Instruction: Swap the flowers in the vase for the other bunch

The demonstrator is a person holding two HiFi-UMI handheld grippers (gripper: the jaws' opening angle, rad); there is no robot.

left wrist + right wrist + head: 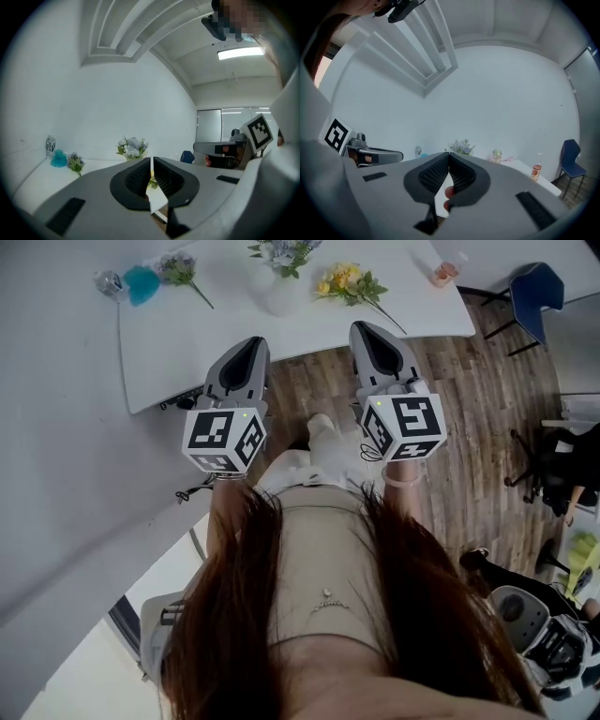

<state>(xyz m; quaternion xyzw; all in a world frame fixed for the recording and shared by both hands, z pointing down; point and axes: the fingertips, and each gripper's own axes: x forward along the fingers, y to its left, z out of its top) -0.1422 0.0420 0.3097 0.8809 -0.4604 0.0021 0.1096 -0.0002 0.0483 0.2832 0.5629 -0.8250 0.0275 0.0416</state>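
Both pairs of jaws are clenched on nothing. The left gripper (247, 343) and right gripper (366, 329) hang side by side at the near edge of the white table (187, 352), well apart from the flowers. A pale bunch (283, 251) stands in the white vase (281, 294) at the far side, with a yellow bunch (347, 282) lying just to its right. Both look light and soft with easily crushed blooms, so pinch the stems gently and lift straight up, lest the vase tip
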